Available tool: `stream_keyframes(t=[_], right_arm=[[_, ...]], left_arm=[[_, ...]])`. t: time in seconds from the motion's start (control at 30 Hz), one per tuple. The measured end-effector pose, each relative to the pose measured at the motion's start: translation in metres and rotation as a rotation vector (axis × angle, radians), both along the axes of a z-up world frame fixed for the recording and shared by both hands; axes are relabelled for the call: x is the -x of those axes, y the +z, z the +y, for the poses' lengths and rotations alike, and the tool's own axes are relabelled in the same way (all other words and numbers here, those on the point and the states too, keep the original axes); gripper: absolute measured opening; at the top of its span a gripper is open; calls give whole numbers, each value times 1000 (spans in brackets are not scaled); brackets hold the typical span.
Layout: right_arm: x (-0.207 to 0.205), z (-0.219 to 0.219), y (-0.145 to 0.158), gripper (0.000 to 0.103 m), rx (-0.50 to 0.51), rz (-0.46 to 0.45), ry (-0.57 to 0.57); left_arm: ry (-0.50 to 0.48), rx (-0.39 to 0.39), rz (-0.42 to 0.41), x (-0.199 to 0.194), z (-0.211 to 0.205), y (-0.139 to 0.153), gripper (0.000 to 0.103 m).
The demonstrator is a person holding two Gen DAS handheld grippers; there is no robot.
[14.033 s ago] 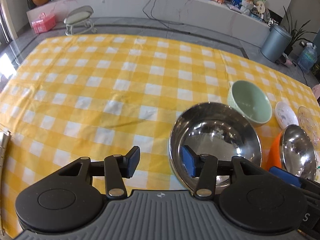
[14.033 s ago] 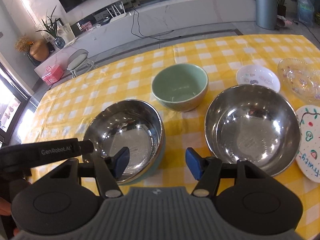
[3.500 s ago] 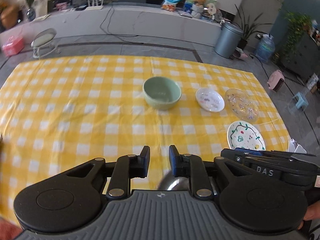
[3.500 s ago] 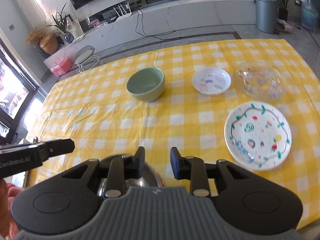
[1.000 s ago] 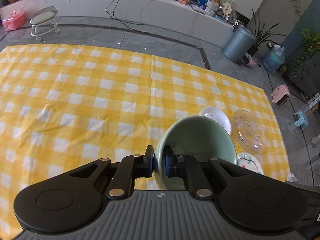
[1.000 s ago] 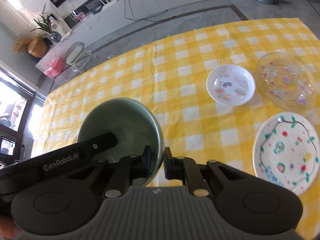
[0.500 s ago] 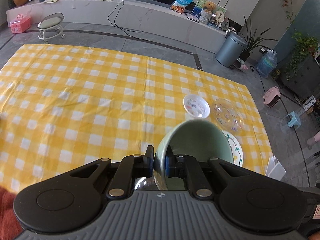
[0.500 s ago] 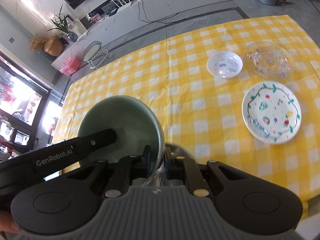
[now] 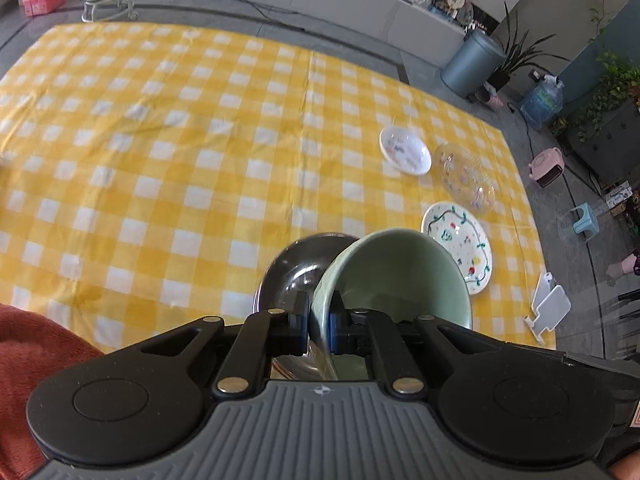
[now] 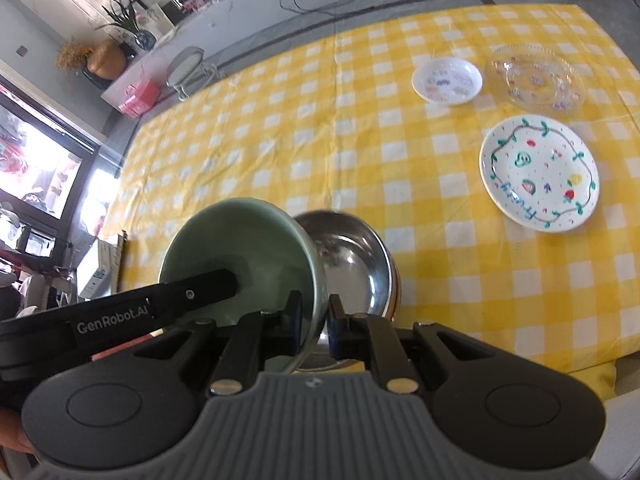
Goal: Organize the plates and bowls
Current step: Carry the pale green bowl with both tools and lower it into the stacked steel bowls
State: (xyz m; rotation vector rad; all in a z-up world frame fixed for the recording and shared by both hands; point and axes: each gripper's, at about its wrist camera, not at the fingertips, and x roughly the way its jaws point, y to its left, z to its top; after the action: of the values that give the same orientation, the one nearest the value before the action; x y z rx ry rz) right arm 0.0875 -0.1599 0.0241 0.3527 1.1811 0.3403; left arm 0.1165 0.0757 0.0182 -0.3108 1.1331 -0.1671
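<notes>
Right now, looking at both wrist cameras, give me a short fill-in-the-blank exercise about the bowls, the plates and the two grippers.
1. Both the left gripper and the right gripper are shut on the rim of the pale ____ ceramic bowl.
2. The shiny ____ bowl sits on the table beside and below the held bowl.
3. The number of dishes lying apart on the yellow checked tablecloth is ____.

Missing words: green; steel; three

yellow checked tablecloth [image 9: 160, 168], grey bin [image 9: 472, 62], pink box [image 10: 138, 100]
</notes>
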Motion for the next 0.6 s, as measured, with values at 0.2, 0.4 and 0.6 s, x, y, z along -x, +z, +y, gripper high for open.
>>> stream_keyframes(t=[0.2,0.4,0.6], right_arm=[[-10,0,-21,10,30,43,1],[-21,4,-40,10,66,65,23],[-27,11,-48,8,120,49,48]], left_arm=[[-21,8,47,-10,-3,-25,9],[-45,4,93,-19,-1,-43,9],[-64,-21,116,-27,-5,-48,10]])
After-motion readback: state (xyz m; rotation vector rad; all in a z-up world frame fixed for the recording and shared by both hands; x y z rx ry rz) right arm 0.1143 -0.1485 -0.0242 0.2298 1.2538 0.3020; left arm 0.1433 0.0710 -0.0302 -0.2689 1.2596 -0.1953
